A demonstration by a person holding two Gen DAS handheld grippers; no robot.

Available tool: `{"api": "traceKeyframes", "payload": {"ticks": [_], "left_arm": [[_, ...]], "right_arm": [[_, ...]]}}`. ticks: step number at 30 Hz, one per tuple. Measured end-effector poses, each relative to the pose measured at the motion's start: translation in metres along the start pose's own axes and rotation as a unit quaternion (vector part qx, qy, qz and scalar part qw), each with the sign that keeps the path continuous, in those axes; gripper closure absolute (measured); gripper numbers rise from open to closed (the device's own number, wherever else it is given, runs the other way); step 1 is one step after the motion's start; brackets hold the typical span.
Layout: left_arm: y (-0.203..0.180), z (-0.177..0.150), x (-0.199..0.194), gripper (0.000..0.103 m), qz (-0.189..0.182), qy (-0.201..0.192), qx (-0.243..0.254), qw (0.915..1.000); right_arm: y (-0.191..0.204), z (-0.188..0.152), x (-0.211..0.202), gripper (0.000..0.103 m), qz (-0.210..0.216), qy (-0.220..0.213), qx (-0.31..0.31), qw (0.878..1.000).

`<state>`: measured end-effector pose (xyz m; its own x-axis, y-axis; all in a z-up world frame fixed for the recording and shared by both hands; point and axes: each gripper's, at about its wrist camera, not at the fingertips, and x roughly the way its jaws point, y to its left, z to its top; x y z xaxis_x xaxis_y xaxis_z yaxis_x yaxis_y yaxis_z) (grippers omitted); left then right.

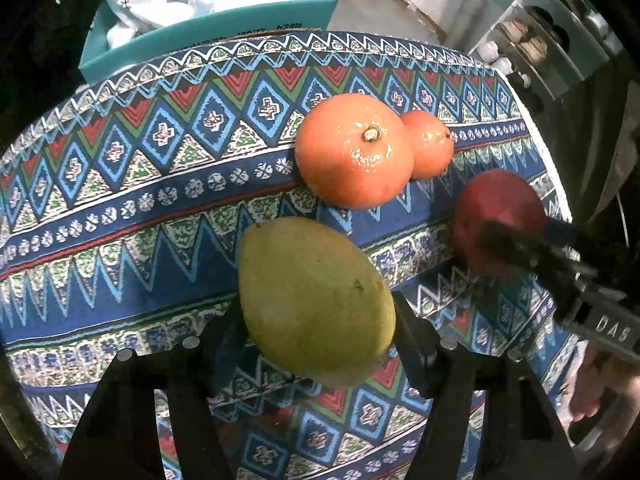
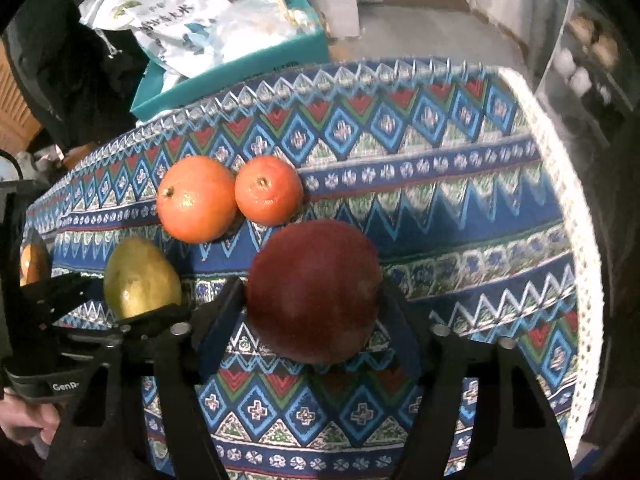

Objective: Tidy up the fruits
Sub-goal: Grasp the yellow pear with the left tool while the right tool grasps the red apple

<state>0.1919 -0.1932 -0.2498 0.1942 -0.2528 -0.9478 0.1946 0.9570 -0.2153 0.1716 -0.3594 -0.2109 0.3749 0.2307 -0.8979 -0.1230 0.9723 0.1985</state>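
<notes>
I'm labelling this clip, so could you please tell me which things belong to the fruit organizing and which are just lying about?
Job: yellow-green oval mango; dark red round apple; large orange; small orange.
Lying about: teal cardboard box; white plastic bags.

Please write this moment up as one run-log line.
left tool: shut on green mango | right tool: shut on red fruit | two oranges: touching, untouched on patterned cloth
</notes>
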Motion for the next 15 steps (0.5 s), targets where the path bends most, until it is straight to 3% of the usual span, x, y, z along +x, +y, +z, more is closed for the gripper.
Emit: {"api": "traceKeyframes", "payload": {"ticks": [5, 7, 15], "left_arm": [[0.007, -0.009, -0.009, 0.034, 0.008, -0.004, 0.007, 0.9999], [0.01, -0.014, -0.014, 0.034, 0.013, -0.007, 0.012, 0.9998], [0.02, -0.026, -0.025, 0.034, 0.023, -0.01, 0.022, 0.9994]], "right_arm": [[0.002, 0.0, 0.0, 0.042, 0.001, 0.011, -0.005, 1.0], [0.001, 0.002, 0.003, 0.038, 0.008, 0.036, 0.002, 0.999], [-0.011, -0.002, 0.014, 0.026, 0.031, 0.051, 0.035, 0.998]]}}
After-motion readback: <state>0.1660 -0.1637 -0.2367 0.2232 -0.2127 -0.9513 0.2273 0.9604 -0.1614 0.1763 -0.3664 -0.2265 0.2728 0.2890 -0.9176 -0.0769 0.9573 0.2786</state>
